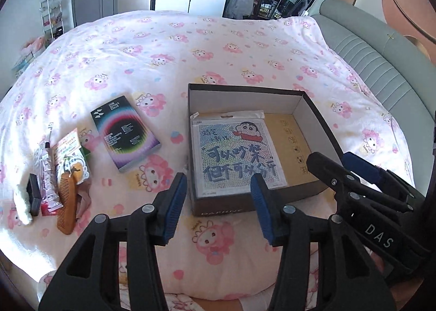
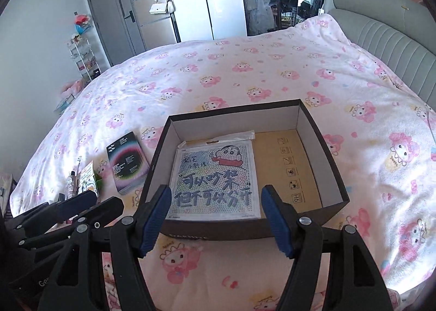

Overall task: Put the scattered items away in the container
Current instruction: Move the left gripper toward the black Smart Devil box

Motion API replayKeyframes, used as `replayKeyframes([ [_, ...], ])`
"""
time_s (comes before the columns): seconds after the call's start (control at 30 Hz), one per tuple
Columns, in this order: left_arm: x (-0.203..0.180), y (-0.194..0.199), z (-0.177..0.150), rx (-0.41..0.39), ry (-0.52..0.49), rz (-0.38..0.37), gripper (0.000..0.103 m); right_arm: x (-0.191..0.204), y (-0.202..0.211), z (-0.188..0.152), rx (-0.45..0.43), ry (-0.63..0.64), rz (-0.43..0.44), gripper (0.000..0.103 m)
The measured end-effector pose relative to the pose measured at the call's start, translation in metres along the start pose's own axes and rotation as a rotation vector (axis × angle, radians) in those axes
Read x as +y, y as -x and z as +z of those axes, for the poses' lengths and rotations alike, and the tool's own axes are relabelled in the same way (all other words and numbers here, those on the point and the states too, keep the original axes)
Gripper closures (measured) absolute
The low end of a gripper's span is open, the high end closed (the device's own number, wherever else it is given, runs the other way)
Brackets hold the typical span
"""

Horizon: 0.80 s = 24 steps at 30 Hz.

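From your left wrist camera, your left gripper (image 1: 218, 202) hovers wide apart and holds nothing, just before the near wall of the dark box (image 1: 218, 209) on the pink bedspread (image 1: 190, 46). A cartoon sheet pack (image 1: 235, 153) lies flat inside the box. Left of it on the bed lie a black booklet (image 1: 125, 134), a wooden comb (image 1: 66, 202), a tube (image 1: 49, 174) and a snack packet (image 1: 70, 158). Your right gripper (image 1: 338, 159) reaches in from the right

From your right wrist camera, your right gripper (image 2: 215, 218) is wide, gripping nothing, over the box's (image 2: 321, 147) near edge; the booklet (image 2: 126, 165) lies left
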<state>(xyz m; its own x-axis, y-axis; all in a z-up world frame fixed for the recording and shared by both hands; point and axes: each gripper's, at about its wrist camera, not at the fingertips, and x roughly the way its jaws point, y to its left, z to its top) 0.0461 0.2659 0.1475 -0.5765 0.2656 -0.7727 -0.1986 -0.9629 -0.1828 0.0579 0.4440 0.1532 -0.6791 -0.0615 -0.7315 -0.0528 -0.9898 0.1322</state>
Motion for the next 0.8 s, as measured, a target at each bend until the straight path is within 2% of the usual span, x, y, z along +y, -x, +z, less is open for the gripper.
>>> replayKeyframes([
  [0.2, 0.016, 0.015, -0.016, -0.015, 0.003, 0.024, 0.053, 0.025, 0.004, -0.010, -0.010, 0.016, -0.007, 0.037],
  [0.37, 0.043, 0.025, -0.025, -0.007, 0.028, 0.030, 0.053, 0.055, -0.004, -0.014, 0.014, 0.056, 0.035, 0.037],
  [0.6, 0.084, 0.040, -0.033, -0.025, 0.076, 0.087, 0.054, 0.098, -0.015, -0.016, 0.022, 0.095, 0.095, 0.037],
  [0.8, 0.121, 0.037, -0.041, -0.022, 0.146, 0.116, 0.053, 0.130, -0.033, -0.022, 0.046, 0.122, 0.135, 0.037],
])
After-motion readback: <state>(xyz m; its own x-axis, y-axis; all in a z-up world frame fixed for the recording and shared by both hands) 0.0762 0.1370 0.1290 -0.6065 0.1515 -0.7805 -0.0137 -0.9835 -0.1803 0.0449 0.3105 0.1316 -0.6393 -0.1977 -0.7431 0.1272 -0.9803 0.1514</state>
